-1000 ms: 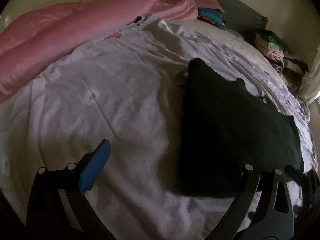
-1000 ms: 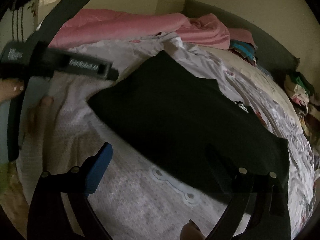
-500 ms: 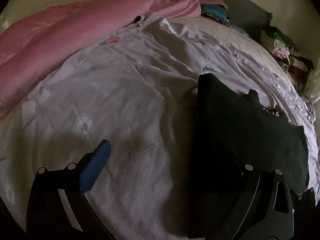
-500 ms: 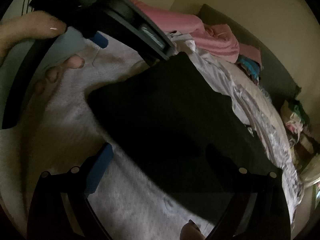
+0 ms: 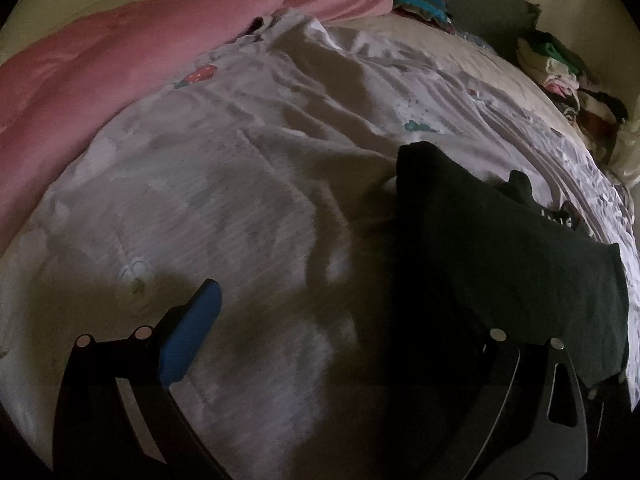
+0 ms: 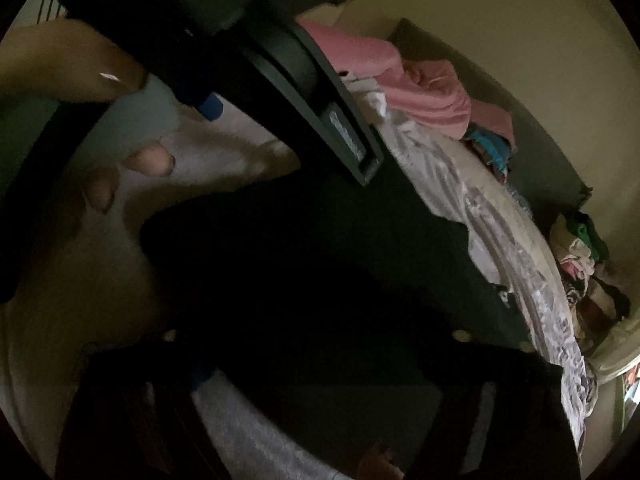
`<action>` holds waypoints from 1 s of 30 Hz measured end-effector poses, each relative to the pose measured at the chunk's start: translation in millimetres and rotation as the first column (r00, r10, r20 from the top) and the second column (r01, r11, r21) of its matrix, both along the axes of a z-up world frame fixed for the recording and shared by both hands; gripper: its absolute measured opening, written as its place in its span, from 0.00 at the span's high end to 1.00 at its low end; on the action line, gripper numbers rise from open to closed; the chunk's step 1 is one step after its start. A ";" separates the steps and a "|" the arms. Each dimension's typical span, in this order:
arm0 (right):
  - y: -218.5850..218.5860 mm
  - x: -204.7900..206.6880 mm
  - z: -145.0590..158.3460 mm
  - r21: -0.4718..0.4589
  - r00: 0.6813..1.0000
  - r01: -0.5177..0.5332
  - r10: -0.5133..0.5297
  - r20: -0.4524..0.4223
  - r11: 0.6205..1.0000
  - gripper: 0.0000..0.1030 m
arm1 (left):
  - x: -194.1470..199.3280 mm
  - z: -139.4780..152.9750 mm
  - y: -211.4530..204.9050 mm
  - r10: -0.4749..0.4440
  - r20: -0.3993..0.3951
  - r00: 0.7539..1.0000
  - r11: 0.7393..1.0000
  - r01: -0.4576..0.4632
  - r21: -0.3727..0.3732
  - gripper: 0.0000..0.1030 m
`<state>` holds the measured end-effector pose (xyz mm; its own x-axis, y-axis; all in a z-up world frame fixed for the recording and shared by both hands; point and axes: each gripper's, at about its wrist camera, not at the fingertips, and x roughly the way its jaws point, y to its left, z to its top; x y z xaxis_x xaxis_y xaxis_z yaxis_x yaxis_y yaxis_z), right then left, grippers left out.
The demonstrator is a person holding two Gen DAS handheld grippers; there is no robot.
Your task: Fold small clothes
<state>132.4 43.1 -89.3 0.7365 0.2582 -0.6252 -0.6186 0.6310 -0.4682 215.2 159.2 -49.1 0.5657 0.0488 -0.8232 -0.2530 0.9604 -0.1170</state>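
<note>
A dark green, almost black garment (image 5: 500,256) lies flat on the white bed cover (image 5: 240,184), on the right in the left wrist view. My left gripper (image 5: 352,328) is open, its blue-padded left finger over bare cover, its right finger over the garment's near edge. In the right wrist view the same garment (image 6: 320,264) fills the middle. My right gripper (image 6: 320,356) is open, low over it in deep shadow. The left gripper's body (image 6: 304,80) and the hand holding it cross the upper left of that view.
A pink blanket (image 5: 120,60) runs along the bed's far left side. A stack of folded clothes (image 5: 560,68) sits at the far right by the wall, and a teal item (image 5: 420,4) lies by the headboard.
Both grippers have dropped lower and closer to the bed. The left gripper has swung into the top of the right wrist view, and the garment now sits further right in the left wrist view.
</note>
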 end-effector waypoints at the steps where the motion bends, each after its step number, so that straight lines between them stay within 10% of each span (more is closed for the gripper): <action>1: -1.0 -2.1 2.5 0.010 1.000 -0.007 0.007 0.013 1.000 0.44 | 1.5 0.6 -0.8 -0.005 0.001 1.000 1.000 0.005 -0.004 0.09; 7: -16.1 -14.1 24.6 0.106 0.998 -0.040 0.034 0.057 0.994 0.85 | 11.5 8.5 -2.6 -0.035 0.025 0.999 0.993 0.038 -0.111 0.09; 16: -46.3 -17.6 45.7 0.198 0.998 -0.023 0.011 0.061 0.980 0.90 | 25.7 9.5 -21.3 -0.070 0.045 0.997 0.948 0.081 -0.307 0.10; 21: -68.0 -19.7 57.2 0.261 0.997 0.015 -0.036 0.075 0.965 0.91 | 28.6 17.5 -46.5 -0.121 0.088 0.989 0.882 0.148 -0.447 0.68; 30: -126.3 -23.8 76.8 0.372 0.987 0.097 -0.138 0.086 0.923 0.92 | 28.8 69.2 -109.6 -0.192 0.175 0.966 0.887 0.247 -0.390 0.77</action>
<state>108.6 -83.2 -12.4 0.8333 0.3608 -0.4189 -0.4881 0.8359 -0.2510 244.0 49.6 20.1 0.6247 -0.4111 -0.6639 0.0024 0.8512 -0.5248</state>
